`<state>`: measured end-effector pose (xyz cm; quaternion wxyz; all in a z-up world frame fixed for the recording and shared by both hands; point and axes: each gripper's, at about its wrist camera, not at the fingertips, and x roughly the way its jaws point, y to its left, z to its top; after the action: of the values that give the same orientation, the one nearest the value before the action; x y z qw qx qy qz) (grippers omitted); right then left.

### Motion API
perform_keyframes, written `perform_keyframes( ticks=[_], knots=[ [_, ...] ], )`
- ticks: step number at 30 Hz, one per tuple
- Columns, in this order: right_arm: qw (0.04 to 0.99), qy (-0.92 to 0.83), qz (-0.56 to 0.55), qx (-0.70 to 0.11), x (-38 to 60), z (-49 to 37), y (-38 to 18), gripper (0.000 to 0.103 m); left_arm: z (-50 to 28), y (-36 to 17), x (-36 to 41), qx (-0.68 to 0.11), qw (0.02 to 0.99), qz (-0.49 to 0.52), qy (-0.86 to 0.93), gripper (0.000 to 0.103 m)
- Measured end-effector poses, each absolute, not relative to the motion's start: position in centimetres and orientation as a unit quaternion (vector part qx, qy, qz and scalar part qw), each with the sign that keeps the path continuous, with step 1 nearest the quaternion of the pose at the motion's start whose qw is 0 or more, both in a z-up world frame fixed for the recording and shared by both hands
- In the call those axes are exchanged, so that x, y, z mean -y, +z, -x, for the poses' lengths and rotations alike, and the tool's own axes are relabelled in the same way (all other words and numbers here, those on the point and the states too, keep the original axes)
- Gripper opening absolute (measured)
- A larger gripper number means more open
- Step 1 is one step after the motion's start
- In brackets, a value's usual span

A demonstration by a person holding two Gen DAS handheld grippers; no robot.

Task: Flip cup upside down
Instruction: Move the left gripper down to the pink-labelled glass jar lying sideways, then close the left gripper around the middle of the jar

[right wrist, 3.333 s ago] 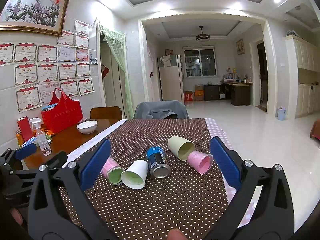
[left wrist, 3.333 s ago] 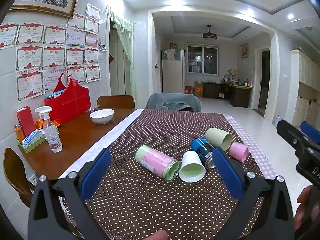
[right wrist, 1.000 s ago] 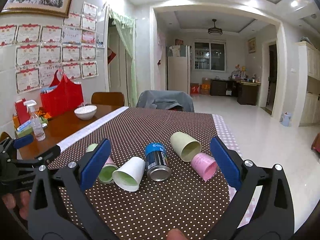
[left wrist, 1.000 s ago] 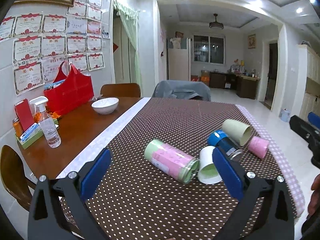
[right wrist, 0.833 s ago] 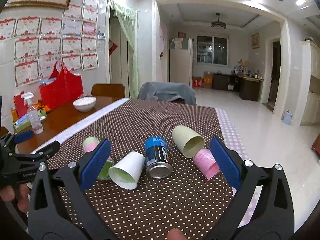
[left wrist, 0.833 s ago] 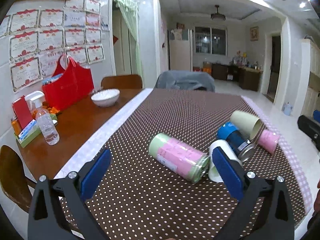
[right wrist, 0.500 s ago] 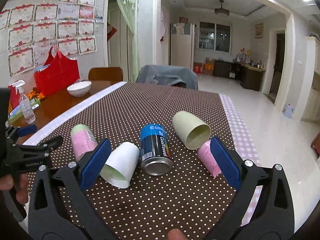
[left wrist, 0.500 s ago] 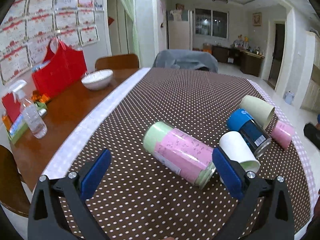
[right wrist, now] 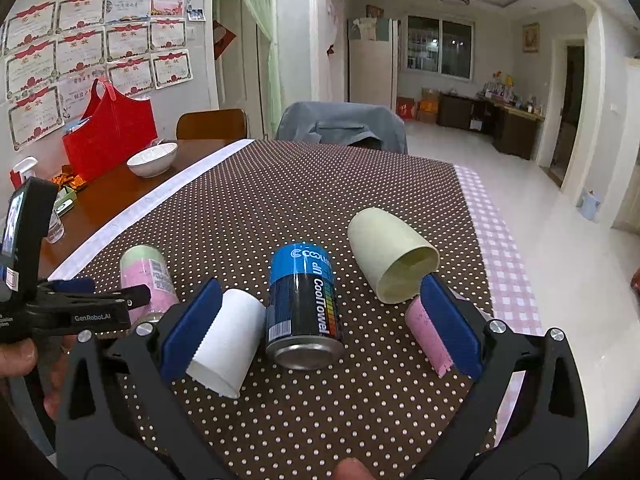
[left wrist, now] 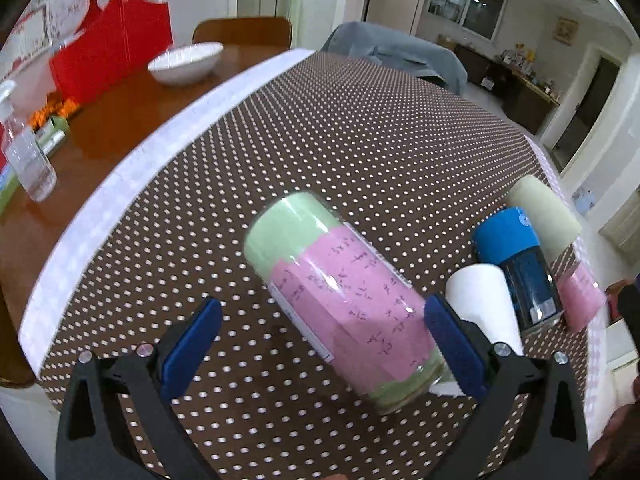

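Observation:
Several containers lie on their sides on the brown dotted tablecloth [left wrist: 360,140]. A pink-and-green cylinder [left wrist: 344,296] lies between the open jaws of my left gripper [left wrist: 320,344], untouched. It also shows in the right wrist view [right wrist: 150,280]. A white cup [right wrist: 226,342], a blue can [right wrist: 304,312], a pale green cup [right wrist: 390,258] and a pink cup [right wrist: 426,338] lie in a row. My right gripper [right wrist: 316,330] is open around the can, with the white cup at its left finger and the pink cup at its right. The left gripper shows at left in the right wrist view [right wrist: 100,304].
On the bare wood at the left stand a white bowl [left wrist: 186,62], a red bag [left wrist: 108,48] and a spray bottle [left wrist: 26,160]. A chair with a grey cover [right wrist: 340,126] stands at the table's far end. The table's right edge [right wrist: 504,256] drops to the floor.
Both grippers have moved forward and down toward the table. The pink-and-green cylinder now lies between the left jaws, and the blue can sits between the right jaws. Nothing has been grasped.

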<state>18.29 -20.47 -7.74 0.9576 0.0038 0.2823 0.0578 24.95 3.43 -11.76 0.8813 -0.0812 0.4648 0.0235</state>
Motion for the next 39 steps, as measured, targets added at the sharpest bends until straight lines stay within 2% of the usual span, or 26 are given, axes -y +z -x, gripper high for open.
perform_keyframes(
  ticks=[16, 21, 27, 37, 39],
  knots=[
    [0.945, 0.073, -0.022, -0.318, 21.3, -22.2, -8.7, 0.097, -30.1, -15.0, -3.4, -0.528, 0.844, 0.094, 0.004, 0.099],
    [0.945, 0.077, -0.021, -0.317, 21.2, -22.3, -8.8, 0.097, -31.7, -15.2, -4.0, -0.536, 0.841, 0.071, -0.007, 0.092],
    [0.944, 0.075, -0.026, -0.32, 21.1, -22.3, -8.9, 0.097, -31.3, -14.8, -5.0, -0.548, 0.835, 0.042, -0.005, 0.09],
    [0.944, 0.083, -0.022, -0.318, 20.5, -22.0, -8.7, 0.097, -30.8, -15.6, -5.9, -0.554, 0.829, 0.067, 0.021, 0.091],
    [0.944, 0.08, -0.023, -0.318, 20.7, -21.9, -8.7, 0.097, -30.9, -15.8, -6.0, -0.554, 0.829, 0.072, 0.008, 0.085]
  ],
)
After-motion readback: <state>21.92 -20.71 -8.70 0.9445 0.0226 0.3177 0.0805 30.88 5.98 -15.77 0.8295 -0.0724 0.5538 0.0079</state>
